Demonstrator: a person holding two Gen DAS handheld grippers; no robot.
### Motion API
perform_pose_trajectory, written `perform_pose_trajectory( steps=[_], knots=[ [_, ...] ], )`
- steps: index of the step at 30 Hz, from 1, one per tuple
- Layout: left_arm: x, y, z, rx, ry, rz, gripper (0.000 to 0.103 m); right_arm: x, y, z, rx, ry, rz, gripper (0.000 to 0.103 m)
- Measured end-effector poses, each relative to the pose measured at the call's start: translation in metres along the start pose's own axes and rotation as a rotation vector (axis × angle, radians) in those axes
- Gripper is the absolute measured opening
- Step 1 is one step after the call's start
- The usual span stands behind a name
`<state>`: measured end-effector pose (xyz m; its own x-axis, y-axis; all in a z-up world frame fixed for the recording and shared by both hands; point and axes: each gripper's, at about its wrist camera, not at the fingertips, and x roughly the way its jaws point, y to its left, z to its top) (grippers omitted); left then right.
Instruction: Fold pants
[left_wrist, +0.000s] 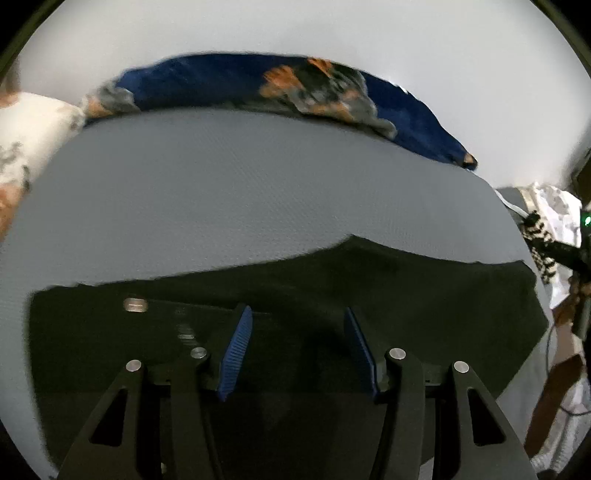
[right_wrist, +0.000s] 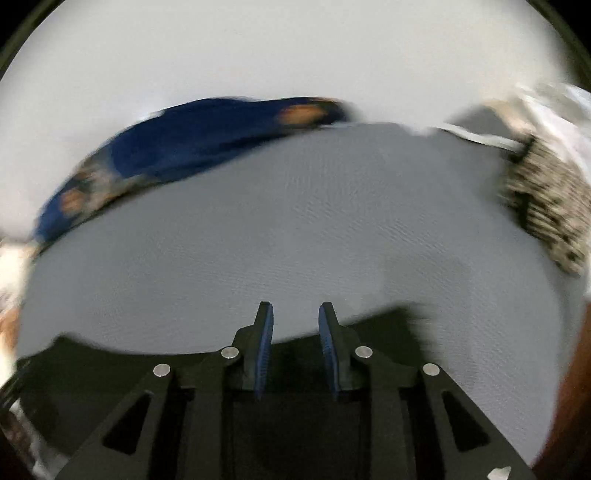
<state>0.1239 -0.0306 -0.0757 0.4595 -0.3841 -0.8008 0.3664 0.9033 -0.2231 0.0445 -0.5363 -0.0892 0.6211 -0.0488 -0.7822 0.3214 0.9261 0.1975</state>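
Dark, nearly black pants (left_wrist: 406, 295) lie flat on the grey bed sheet (left_wrist: 221, 184), with a small silvery tag (left_wrist: 136, 305) near their left end. My left gripper (left_wrist: 297, 310) hovers over the cloth with its blue pads well apart and nothing between them. In the right wrist view the pants (right_wrist: 110, 373) fill the bottom under the gripper body, their edge running across just behind the fingertips. My right gripper (right_wrist: 295, 306) is open by a narrow gap, and only grey sheet (right_wrist: 295, 221) shows through it.
A blue cloth with orange and grey print (left_wrist: 258, 85) lies along the far edge of the bed, below a white wall. A white patterned pillow (left_wrist: 33, 129) is at the left. A speckled black-and-white item (right_wrist: 546, 206) and white bedding sit at the right.
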Motion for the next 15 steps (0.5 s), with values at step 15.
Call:
perform_pose_trajectory(
  steps=[15],
  knots=[
    [-0.035,0.114,-0.045,-0.175,0.047,0.137,0.053,0.107,0.307,-0.044,-0.578,0.349,0.534,0.025]
  ],
)
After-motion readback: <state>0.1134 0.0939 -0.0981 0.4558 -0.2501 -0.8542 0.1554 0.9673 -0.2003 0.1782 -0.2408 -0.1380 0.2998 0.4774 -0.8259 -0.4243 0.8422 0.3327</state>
